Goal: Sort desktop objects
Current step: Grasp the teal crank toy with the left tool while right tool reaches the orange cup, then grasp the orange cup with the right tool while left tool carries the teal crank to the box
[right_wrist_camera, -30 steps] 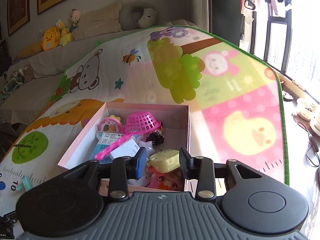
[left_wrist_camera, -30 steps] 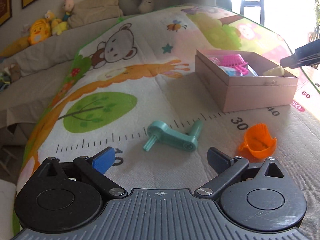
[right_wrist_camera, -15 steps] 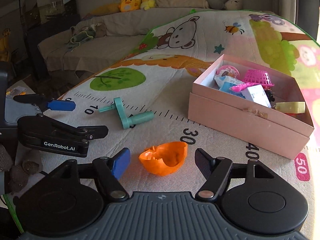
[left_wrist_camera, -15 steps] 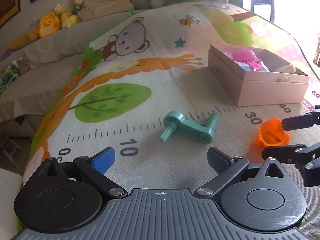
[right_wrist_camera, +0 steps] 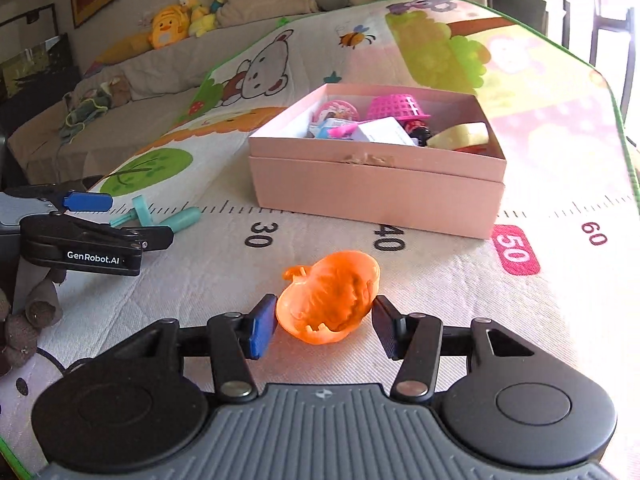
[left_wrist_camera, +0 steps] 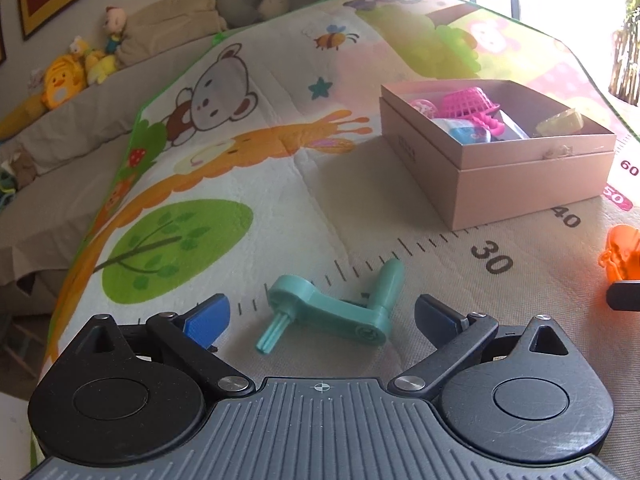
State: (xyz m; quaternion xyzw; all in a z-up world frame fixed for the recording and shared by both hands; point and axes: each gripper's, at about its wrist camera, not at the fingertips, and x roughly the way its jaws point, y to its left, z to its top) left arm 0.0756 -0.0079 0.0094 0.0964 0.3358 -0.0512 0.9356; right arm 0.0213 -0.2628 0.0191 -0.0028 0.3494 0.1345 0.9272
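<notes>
Orange toy (right_wrist_camera: 329, 302) is sat on the mat (right_wrist_camera: 440, 280) at 6 o'clock from the pink box (right_wrist_camera: 376, 196), bracketed by the right gripper (right_wrist_camera: 324, 326) with fingers apart, not yet pinched, so closing's probably next, while the teal crank (left_wrist_camera: 334, 308) is straddled by the wide-apart left gripper (left_wrist_camera: 322, 316).

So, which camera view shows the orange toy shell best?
The right wrist view: the orange toy shell lies whole on the mat between the open right gripper fingers. The left wrist view shows only part of it, cut by the right edge.
</notes>
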